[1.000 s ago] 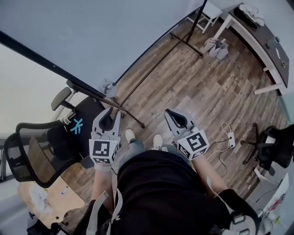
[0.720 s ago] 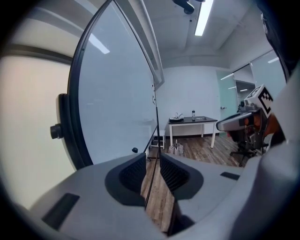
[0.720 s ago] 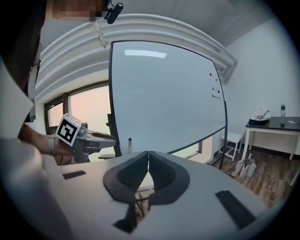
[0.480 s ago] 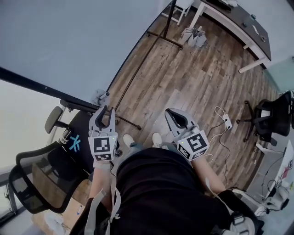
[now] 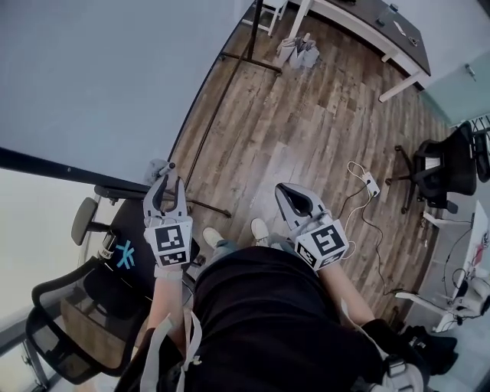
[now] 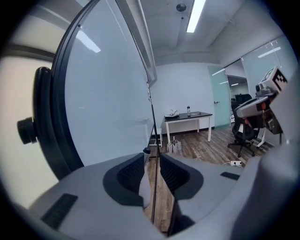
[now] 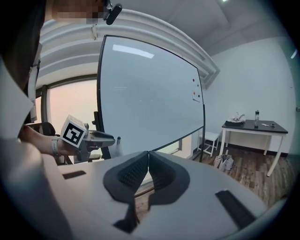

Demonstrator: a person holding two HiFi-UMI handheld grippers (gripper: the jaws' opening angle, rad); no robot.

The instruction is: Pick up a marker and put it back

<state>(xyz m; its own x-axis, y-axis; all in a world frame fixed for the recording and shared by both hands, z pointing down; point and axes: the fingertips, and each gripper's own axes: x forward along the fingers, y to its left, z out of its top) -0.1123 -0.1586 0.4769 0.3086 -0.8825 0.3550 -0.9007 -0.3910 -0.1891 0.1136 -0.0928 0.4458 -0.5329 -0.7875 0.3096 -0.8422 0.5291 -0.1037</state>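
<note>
Within the last second my left gripper (image 5: 168, 187) had spread its jaws and edged toward the foot of the whiteboard (image 5: 99, 76). What I took for the marker (image 6: 147, 151), small and dark-capped, stood untouched at its 12 o'clock. The right gripper (image 5: 282, 190), at 3 o'clock, kept its jaws pressed together, empty. I judged the pick was only beginning.

I count two tools, the left tool (image 5: 167, 185) and the right tool (image 5: 282, 190); one whiteboard (image 5: 92, 76) upper left; one worktop (image 5: 367, 15) top right; one power strip (image 5: 370, 184).
</note>
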